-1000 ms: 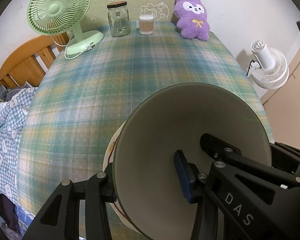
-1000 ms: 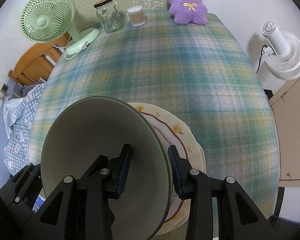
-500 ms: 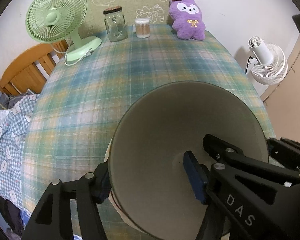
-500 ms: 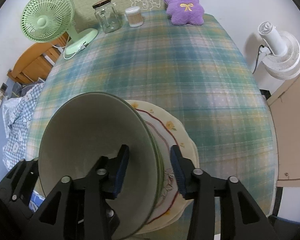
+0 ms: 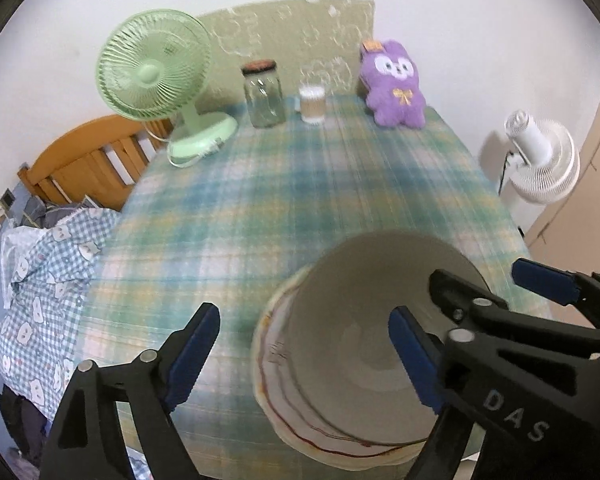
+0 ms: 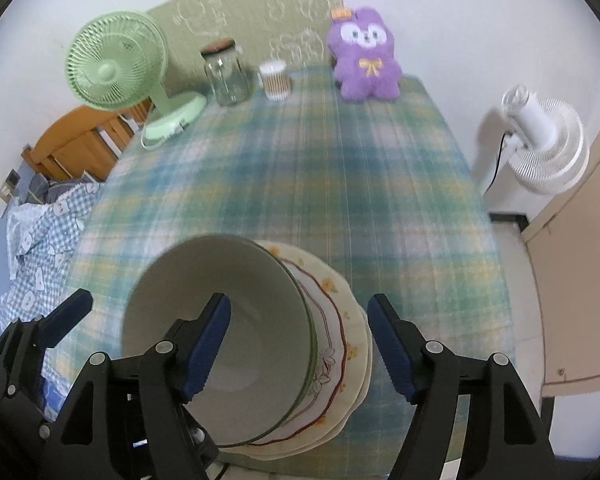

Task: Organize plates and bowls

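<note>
resting on stacked plates [image 6: 342, 344], the bowl [image 6: 236, 320] sits free of both fingers.

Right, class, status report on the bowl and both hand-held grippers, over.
Left hand-held gripper and right hand-held gripper open, jaws just opening. Bowl released, sitting on stacked plates. Nothing in the way.

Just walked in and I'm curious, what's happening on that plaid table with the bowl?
A person holding two grippers has just set a green-rimmed bowl on a stack of floral plates. Both the left gripper and right gripper have just been opening; their pads no longer press the bowl, which rests on the plates.
</note>
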Action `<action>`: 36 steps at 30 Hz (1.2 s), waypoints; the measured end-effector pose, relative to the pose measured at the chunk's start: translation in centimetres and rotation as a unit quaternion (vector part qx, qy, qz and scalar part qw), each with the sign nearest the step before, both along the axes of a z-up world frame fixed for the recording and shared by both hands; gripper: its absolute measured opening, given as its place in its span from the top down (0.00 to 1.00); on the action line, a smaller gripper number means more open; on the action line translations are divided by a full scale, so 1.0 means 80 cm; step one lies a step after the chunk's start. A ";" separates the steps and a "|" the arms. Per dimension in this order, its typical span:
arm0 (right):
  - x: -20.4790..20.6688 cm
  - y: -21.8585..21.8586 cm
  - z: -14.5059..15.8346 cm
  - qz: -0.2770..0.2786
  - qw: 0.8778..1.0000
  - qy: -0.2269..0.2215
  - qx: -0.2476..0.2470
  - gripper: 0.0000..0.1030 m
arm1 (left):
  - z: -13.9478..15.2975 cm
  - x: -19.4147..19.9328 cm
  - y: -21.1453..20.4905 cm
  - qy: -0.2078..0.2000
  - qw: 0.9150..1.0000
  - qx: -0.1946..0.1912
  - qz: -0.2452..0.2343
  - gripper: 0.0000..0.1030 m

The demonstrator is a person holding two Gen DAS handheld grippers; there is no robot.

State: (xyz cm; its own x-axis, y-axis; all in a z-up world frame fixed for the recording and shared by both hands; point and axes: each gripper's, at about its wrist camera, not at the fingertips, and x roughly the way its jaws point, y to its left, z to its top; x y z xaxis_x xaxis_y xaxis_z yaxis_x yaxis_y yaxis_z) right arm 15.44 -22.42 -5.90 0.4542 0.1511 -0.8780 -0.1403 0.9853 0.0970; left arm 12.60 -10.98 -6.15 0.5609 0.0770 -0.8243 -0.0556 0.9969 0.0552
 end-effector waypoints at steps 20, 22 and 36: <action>-0.074 0.133 0.079 -0.070 0.991 -0.111 -0.015 0.28 | 0.062 -0.049 0.156 -0.109 0.993 0.002 -0.047 0.11; -0.084 0.144 0.081 -0.084 0.989 -0.122 -0.006 0.28 | 0.063 -0.053 0.171 -0.117 0.992 0.002 -0.053 0.11; -0.135 0.174 0.052 -0.093 0.978 -0.188 -0.016 0.22 | 0.033 -0.100 0.224 -0.159 0.987 -0.002 -0.035 0.04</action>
